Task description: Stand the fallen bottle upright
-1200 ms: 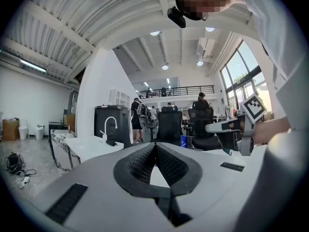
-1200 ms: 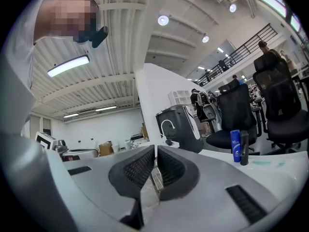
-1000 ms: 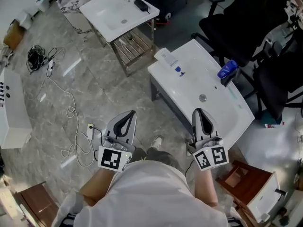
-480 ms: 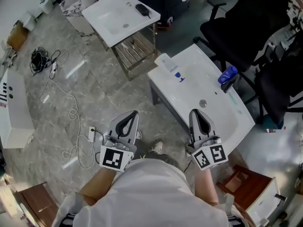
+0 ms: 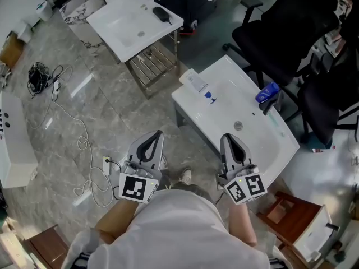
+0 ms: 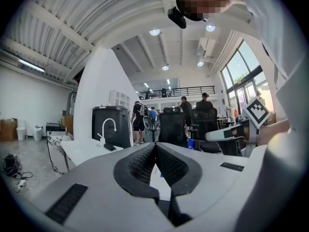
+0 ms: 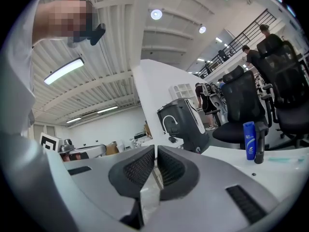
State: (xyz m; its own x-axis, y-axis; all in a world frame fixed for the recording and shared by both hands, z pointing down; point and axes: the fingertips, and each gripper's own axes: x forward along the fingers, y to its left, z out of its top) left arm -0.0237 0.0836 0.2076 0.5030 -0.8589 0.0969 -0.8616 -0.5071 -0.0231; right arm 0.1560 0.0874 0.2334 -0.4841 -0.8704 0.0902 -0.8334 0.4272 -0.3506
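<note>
The white basin table point(image 5: 255, 142) is the biggest thing in front of me. I judge the step in hand to be the approach, since I grip nothing and both tools hang at its near edge. At its far left corner a flat white bottle point(image 5: 194, 81) with a blue-printed label lies on its side. I take it for the fallen one, because the blue bottle point(image 5: 268, 88) at the far right edge stands upright in my right gripper view, just beside a dark slim object point(image 5: 269, 102). To do this well I would reach across the basin and spread my jaws before I arrive. I would take the white bottle across its narrow sides, toward its upper end, and swing it up about its base. It lies close to the table's corner, so a shove could send it off the edge, and I would set it down a little inward. My left gripper point(image 5: 152, 134) is on that side and looks the better choice. Its pads are pressed together with nothing between them. My right gripper point(image 5: 229, 137) is closed too, with only a hairline slit showing, and it is empty.
</note>
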